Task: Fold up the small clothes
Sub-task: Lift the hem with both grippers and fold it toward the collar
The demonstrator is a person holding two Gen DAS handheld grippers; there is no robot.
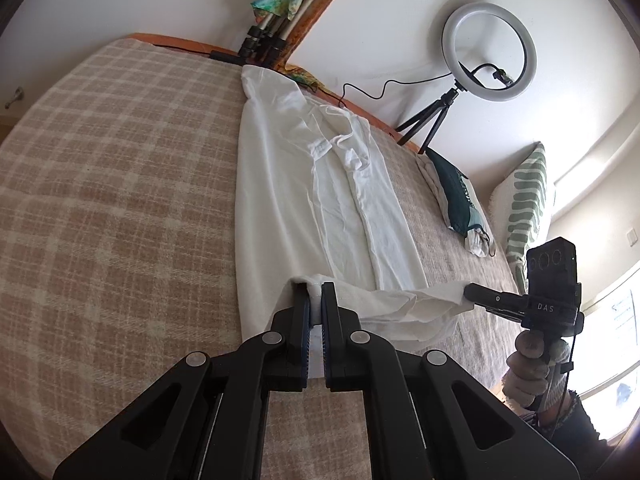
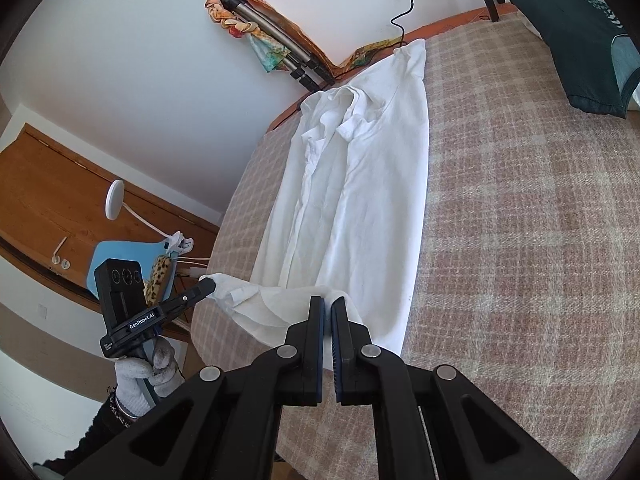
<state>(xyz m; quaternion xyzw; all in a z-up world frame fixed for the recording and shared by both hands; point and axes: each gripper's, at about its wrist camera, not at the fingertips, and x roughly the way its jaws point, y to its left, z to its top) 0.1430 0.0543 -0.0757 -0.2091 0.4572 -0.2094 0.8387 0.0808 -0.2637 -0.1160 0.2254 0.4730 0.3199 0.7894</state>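
Observation:
A white shirt [image 1: 320, 184] lies lengthwise on the plaid bed cover [image 1: 120, 200], its sides folded inward into a long strip, collar at the far end. My left gripper [image 1: 316, 292] is shut on one corner of the near hem. My right gripper [image 2: 327, 304] is shut on the other hem corner and also shows in the left wrist view [image 1: 468, 292]. The left gripper shows in the right wrist view [image 2: 210, 288]. The hem is lifted between them, slack and sagging. The shirt [image 2: 360, 168] in the right wrist view reaches toward the far bed edge.
A ring light on a tripod [image 1: 488, 52] stands at the wall. A folded tripod with a colourful scarf [image 1: 276, 12] leans by the bed's far edge. A dark green garment [image 1: 456, 192] and a striped pillow [image 1: 528, 200] lie to the right. A blue chair [image 2: 132, 264] stands beside the bed.

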